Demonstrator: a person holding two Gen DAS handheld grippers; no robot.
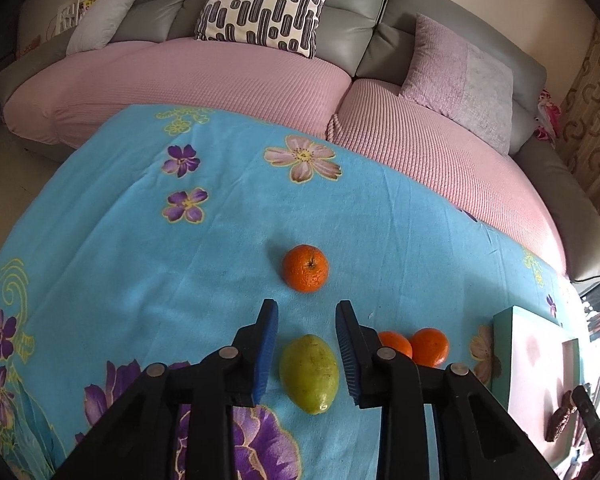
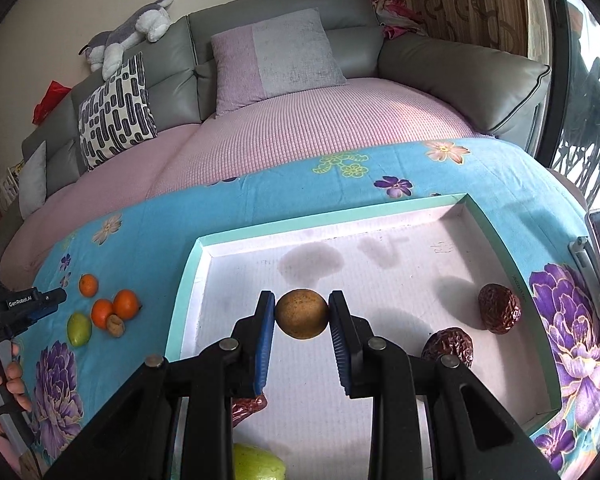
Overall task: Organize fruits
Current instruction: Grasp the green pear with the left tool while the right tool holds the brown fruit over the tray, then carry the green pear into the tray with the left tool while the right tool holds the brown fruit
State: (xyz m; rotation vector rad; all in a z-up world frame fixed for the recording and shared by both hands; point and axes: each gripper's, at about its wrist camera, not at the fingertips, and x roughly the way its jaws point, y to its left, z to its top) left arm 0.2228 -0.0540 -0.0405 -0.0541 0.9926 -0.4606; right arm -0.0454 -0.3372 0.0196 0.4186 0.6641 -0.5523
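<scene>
Black fingers of the right gripper [image 2: 302, 312] clench a round brown fruit [image 2: 301, 313] above the shallow box [image 2: 188, 280], where two wrinkled red dates [image 2: 498, 308] lie. Over the blue flowered cloth [image 1: 140, 240], the left gripper [image 1: 307, 328] hangs released, its jaws either side of a green fruit [image 1: 309, 374], three oranges [image 1: 305, 268] near it.

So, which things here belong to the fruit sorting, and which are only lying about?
For the job:
- round brown fruit in the right hand-held gripper
- tray
- oranges
- green fruit under the left hand-held gripper
- red dates

Lying about:
- cushions
- plush toy
- sofa
</scene>
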